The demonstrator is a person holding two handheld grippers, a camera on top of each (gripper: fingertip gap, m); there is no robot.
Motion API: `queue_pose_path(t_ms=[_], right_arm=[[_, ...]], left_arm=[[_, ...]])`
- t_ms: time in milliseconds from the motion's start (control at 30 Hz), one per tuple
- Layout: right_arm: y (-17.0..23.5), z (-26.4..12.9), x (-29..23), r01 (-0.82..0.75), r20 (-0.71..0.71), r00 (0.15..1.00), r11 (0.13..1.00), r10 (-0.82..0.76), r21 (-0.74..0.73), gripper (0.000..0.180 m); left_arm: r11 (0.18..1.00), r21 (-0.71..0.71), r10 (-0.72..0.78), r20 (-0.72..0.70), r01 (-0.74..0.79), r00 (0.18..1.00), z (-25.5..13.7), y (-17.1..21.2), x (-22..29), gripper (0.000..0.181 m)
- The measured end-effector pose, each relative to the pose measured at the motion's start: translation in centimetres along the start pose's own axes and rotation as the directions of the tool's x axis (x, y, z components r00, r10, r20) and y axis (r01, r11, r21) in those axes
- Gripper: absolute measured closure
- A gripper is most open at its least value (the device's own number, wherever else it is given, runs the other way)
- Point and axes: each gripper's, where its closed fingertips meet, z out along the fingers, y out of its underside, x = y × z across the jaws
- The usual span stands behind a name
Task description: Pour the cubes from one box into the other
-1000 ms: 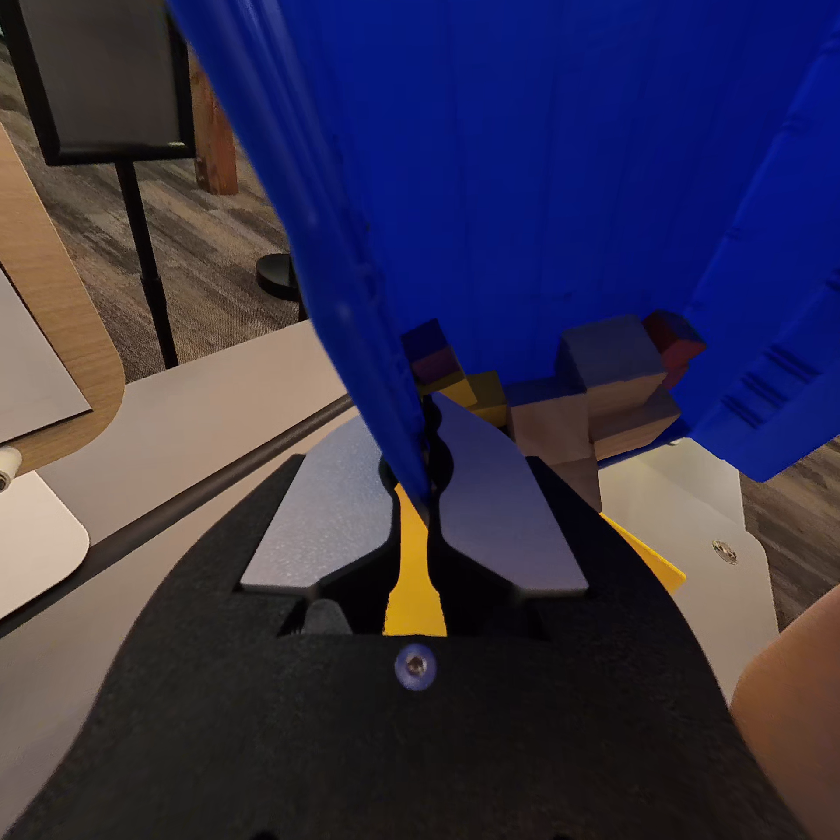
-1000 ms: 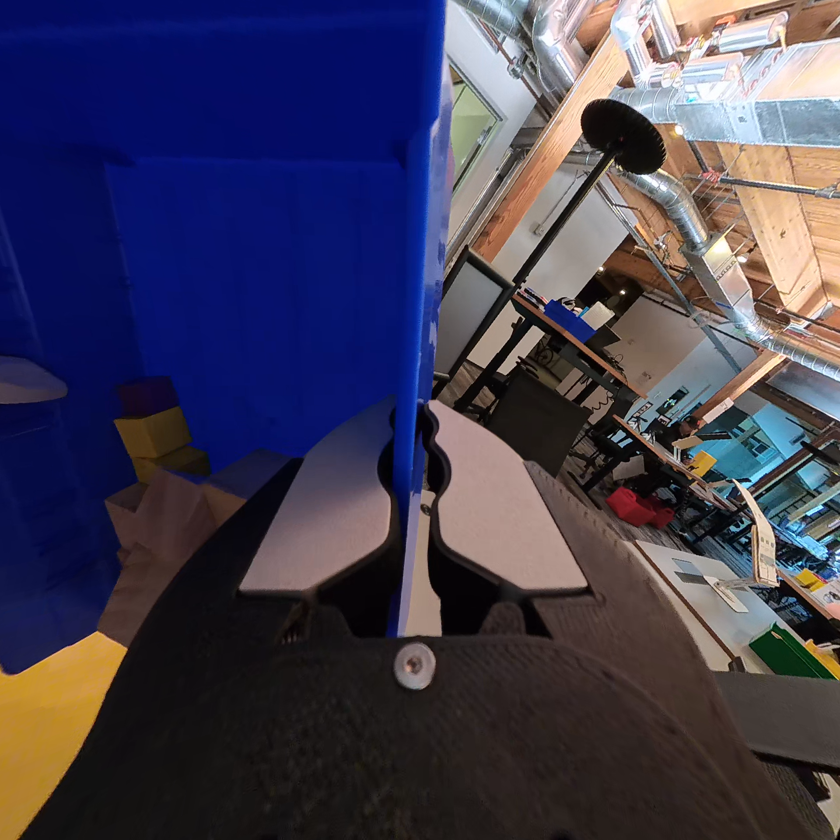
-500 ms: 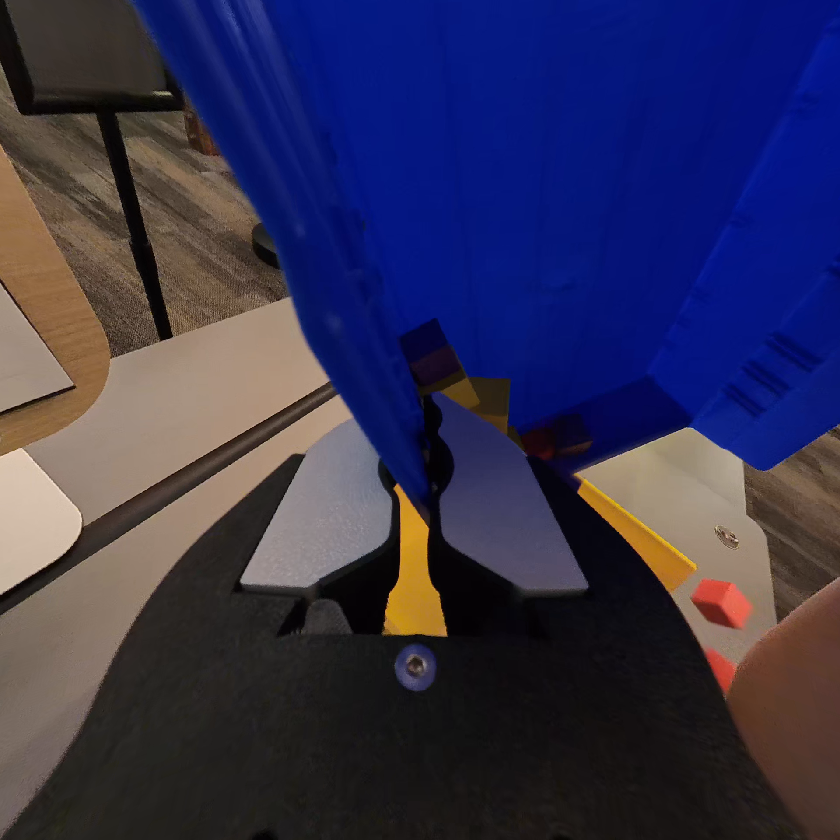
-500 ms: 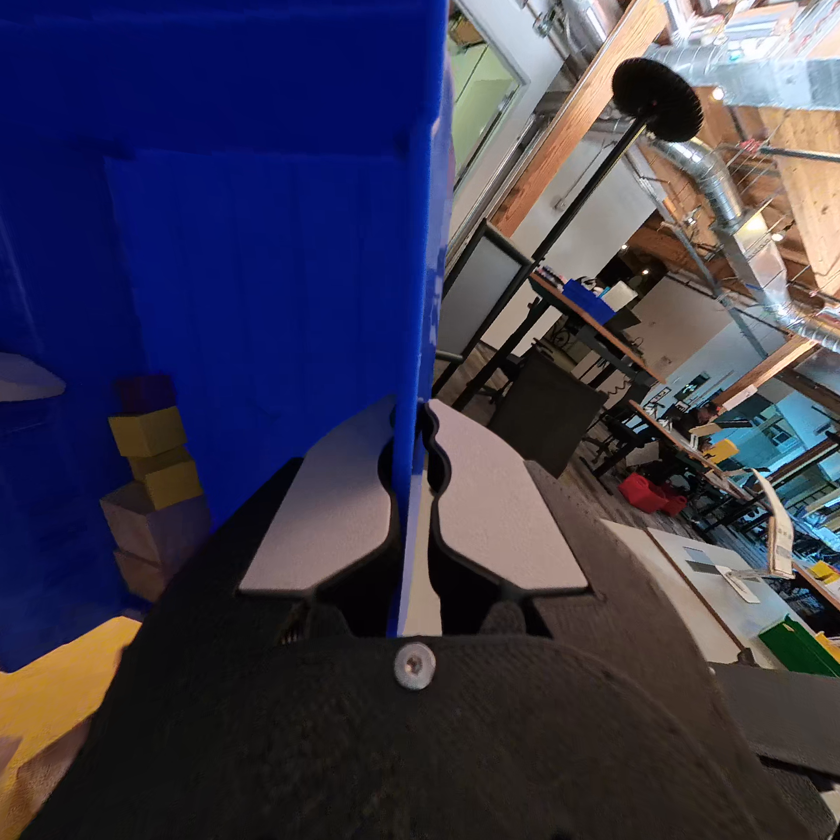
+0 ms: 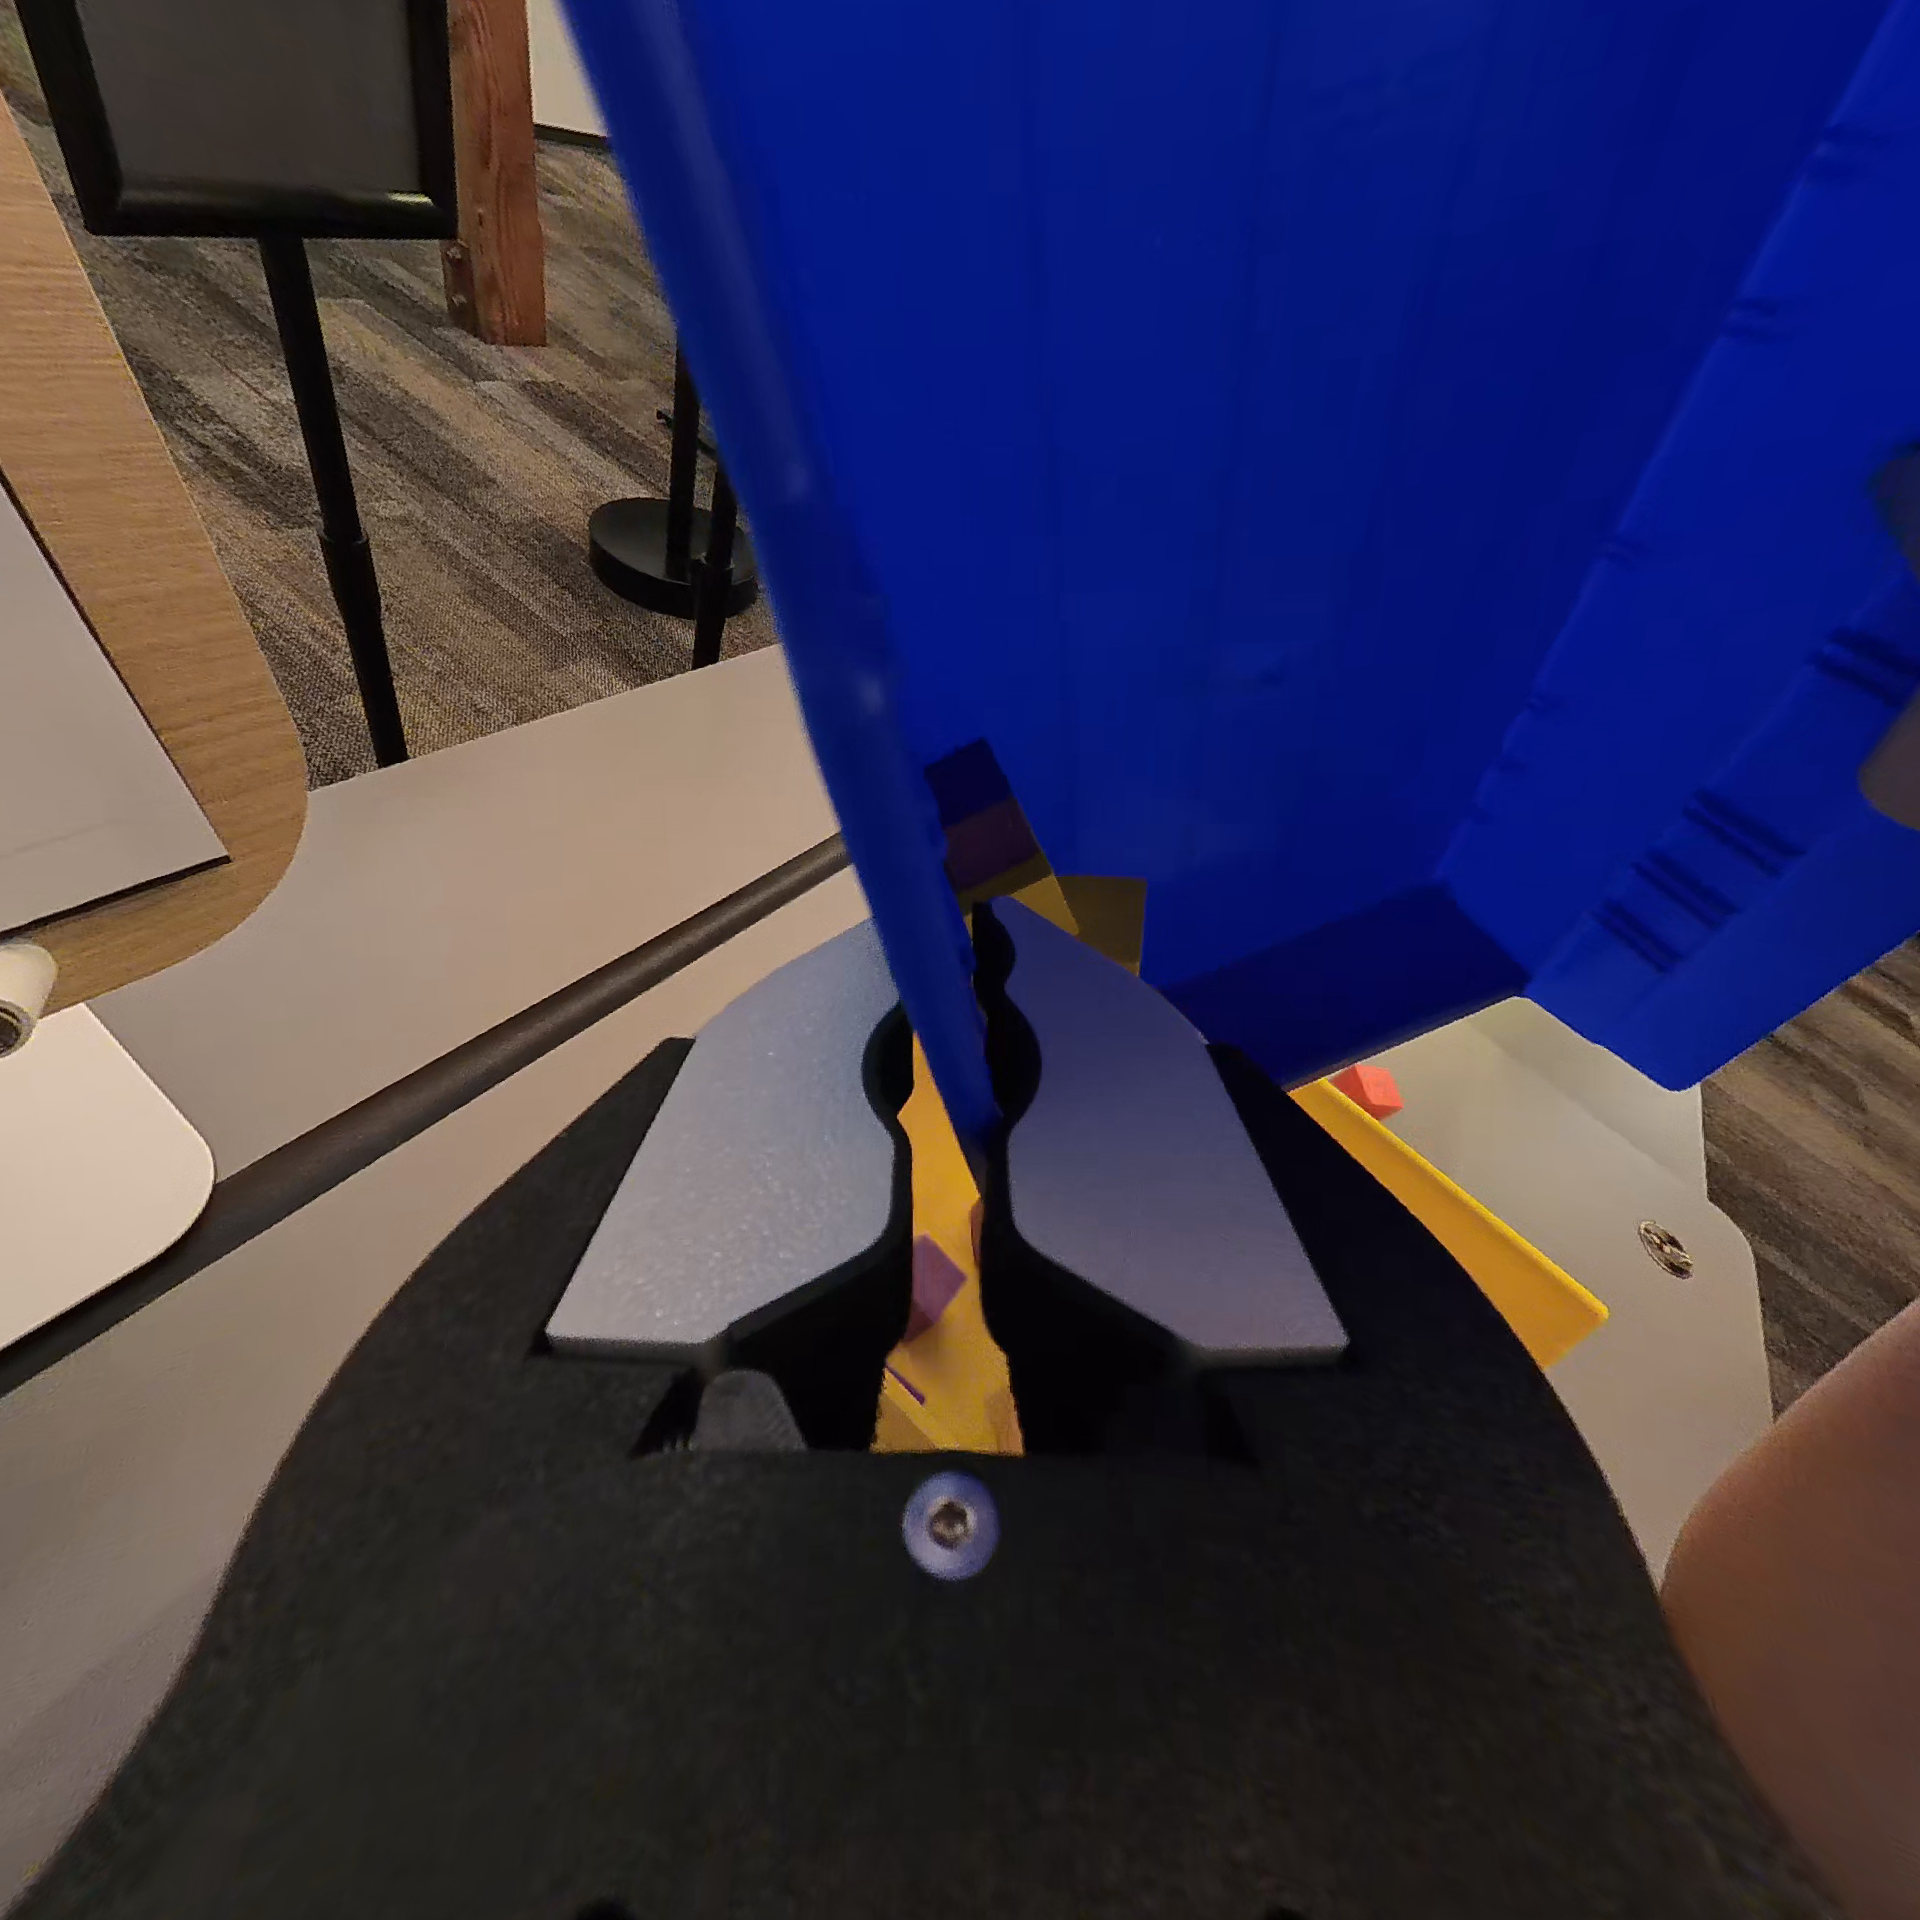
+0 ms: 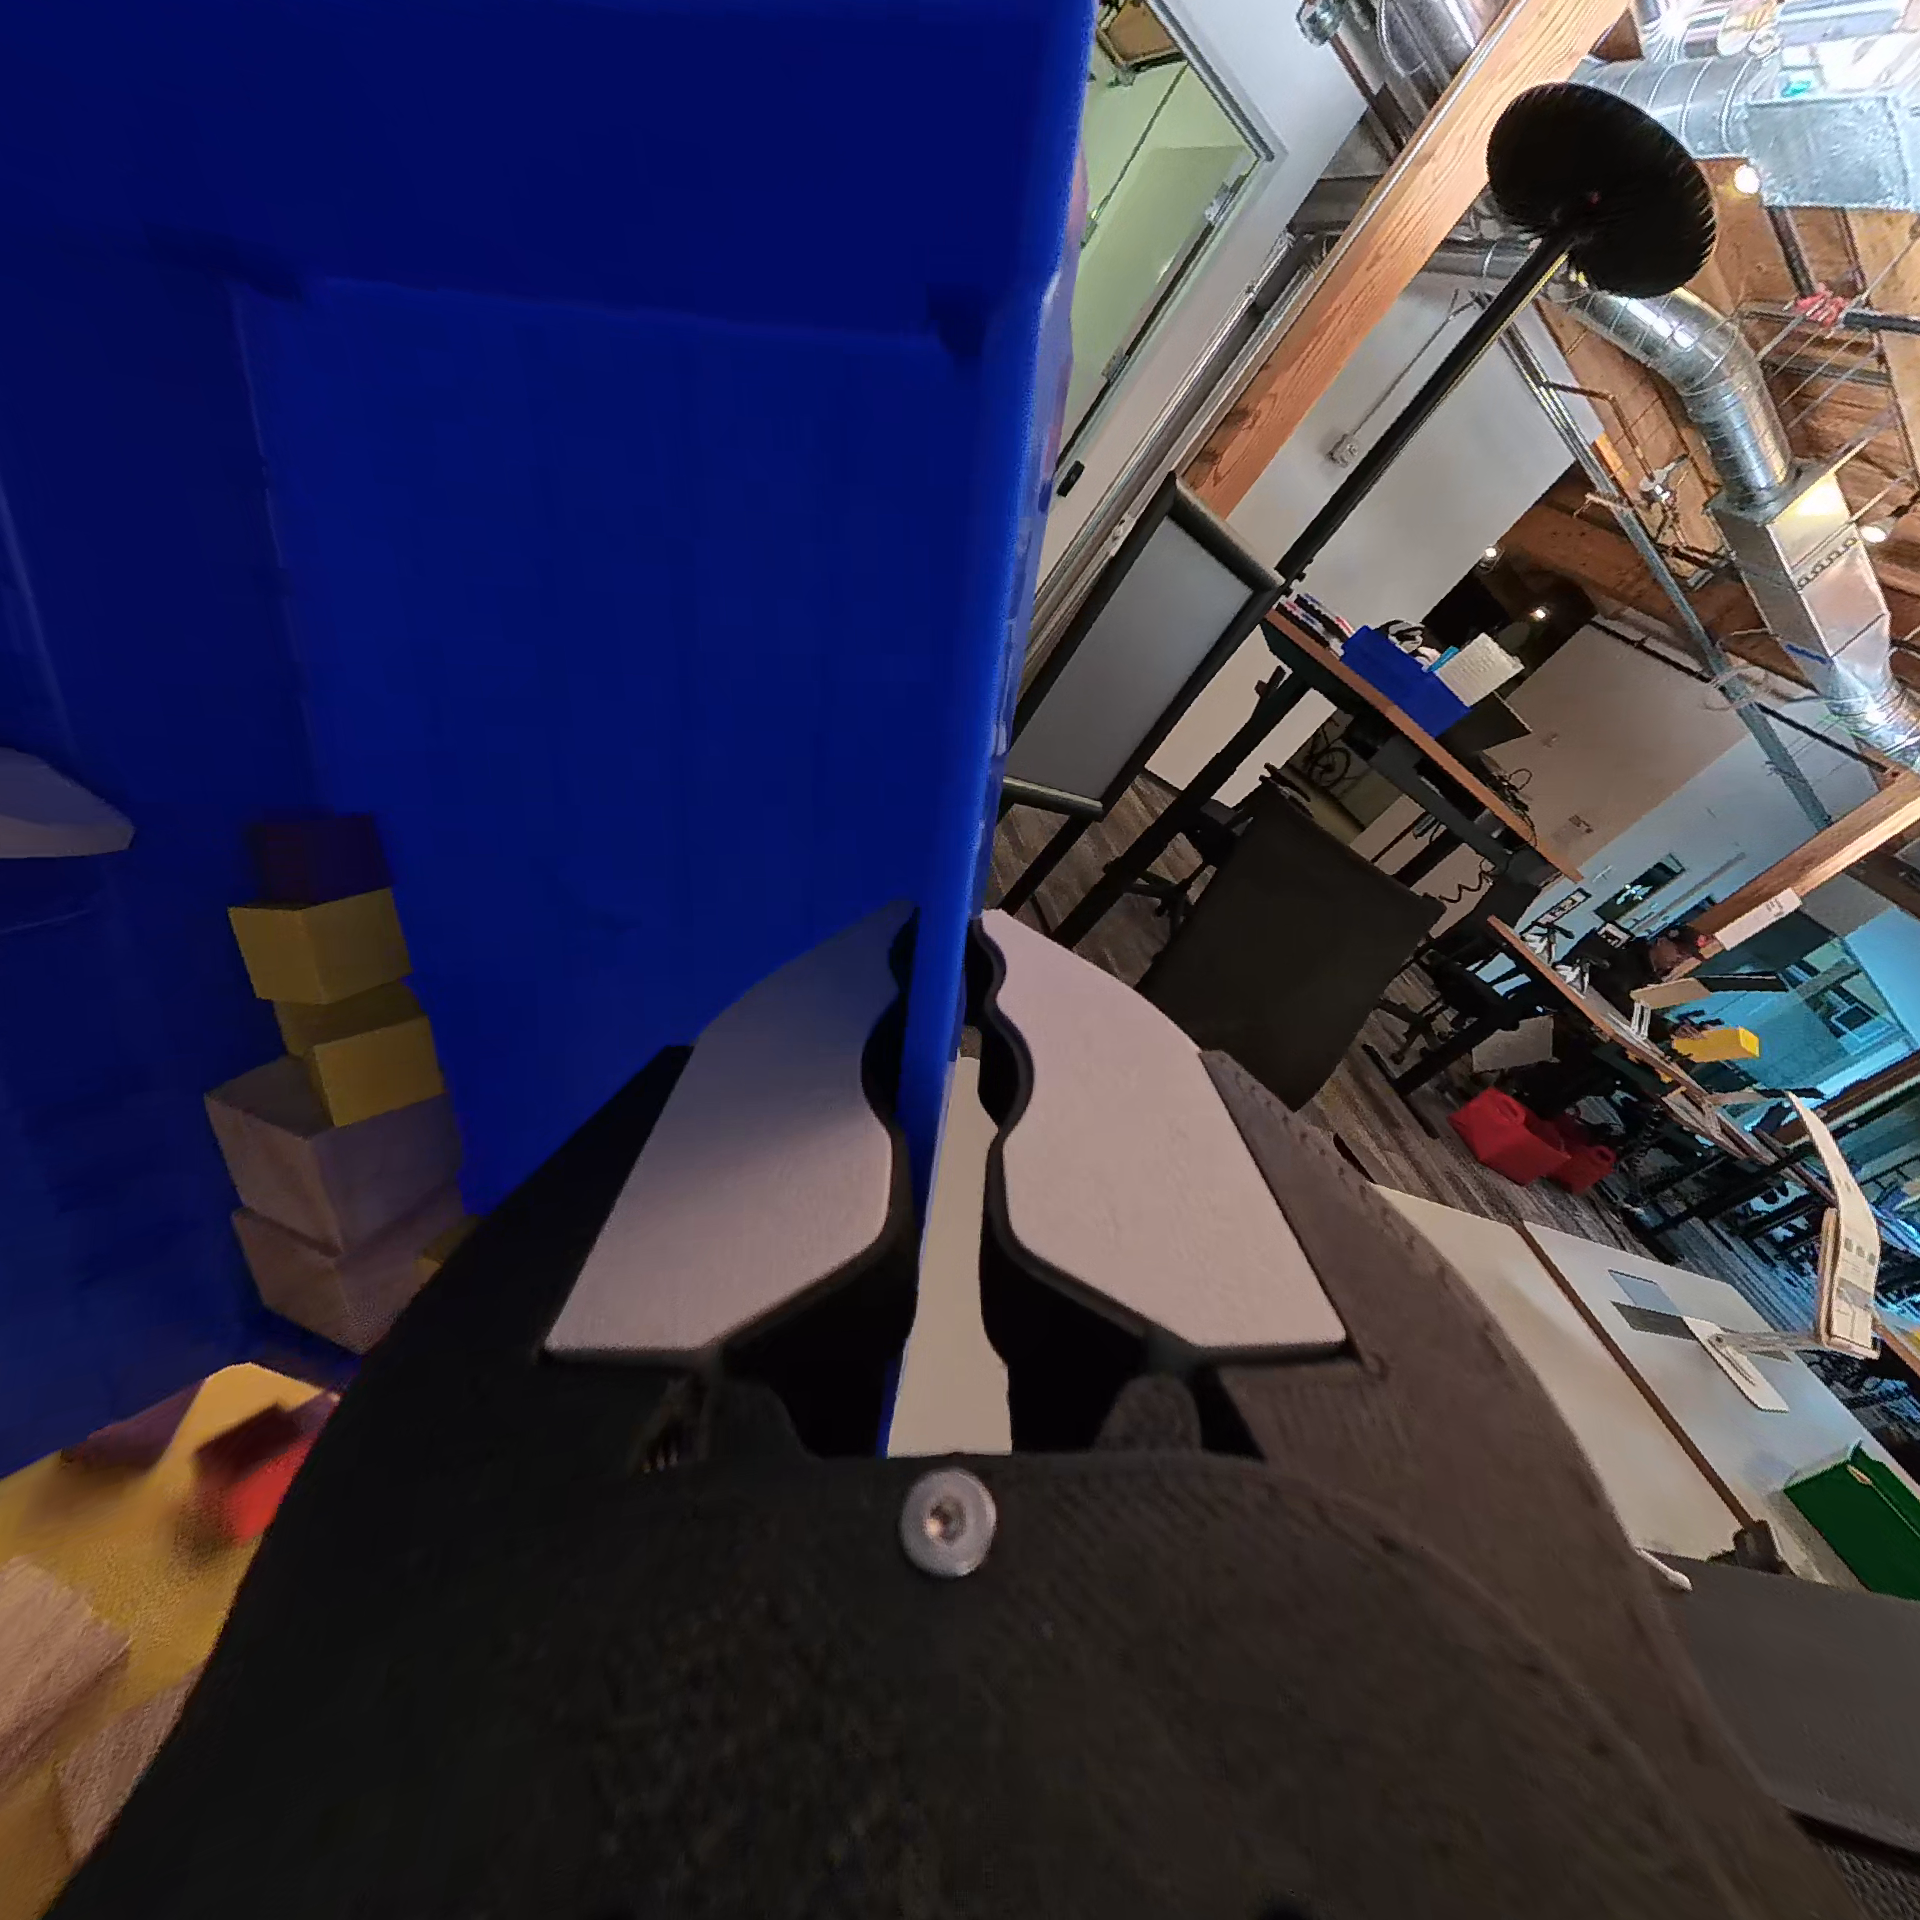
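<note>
A blue box (image 5: 1299,468) is tipped steeply, its open mouth down over a yellow box (image 5: 1455,1236). My left gripper (image 5: 971,925) is shut on one side wall of the blue box. My right gripper (image 6: 940,935) is shut on the opposite wall (image 6: 644,623). A few cubes still cling in a column inside the blue box: purple, yellow and plain wood (image 6: 332,1039). In the left wrist view they show as blue, purple and yellow cubes (image 5: 987,831). Fallen cubes lie in the yellow box (image 6: 104,1538), among them a red cube (image 6: 249,1475) and a purple cube (image 5: 935,1283). A red cube (image 5: 1371,1086) lies just past the yellow box's far edge.
The boxes are over a grey table (image 5: 468,935) with a dark seam. A white pad (image 5: 83,1164) lies at the left. A sign stand (image 5: 312,416) and a wooden post stand on the floor behind. A person's arm (image 5: 1808,1558) is at the lower right.
Most cubes have slid out of the blue box into the yellow box. The wood and red cubes at the mouth a second ago are gone. Both grippers kept their hold as the box tipped.
</note>
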Motion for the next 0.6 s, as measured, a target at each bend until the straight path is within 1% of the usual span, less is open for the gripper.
queue_pose_path(t_ms=[233, 467, 600], right_arm=[[-1.3, -1.0, 0.6, -0.003, -0.032, 0.999, 0.997, 0.005, 0.078, 0.175], [-3.4, -2.9, 1.3, 0.031, -0.096, 0.995, 0.978, -0.011, 0.206, 0.174], [-4.1, -3.7, 1.4, 0.051, -0.118, 0.993, 0.97, -0.023, 0.236, 0.173]], left_arm=[[0.998, 0.062, 0.026, -0.029, -0.024, 0.999, -0.2, -0.9, 0.7, 0.173], [0.978, 0.2, 0.08, -0.068, -0.065, 0.994, -0.9, -2.5, 1.6, 0.172], [0.967, 0.244, 0.097, -0.089, -0.072, 0.991, -1.4, -3.0, 1.9, 0.172]])
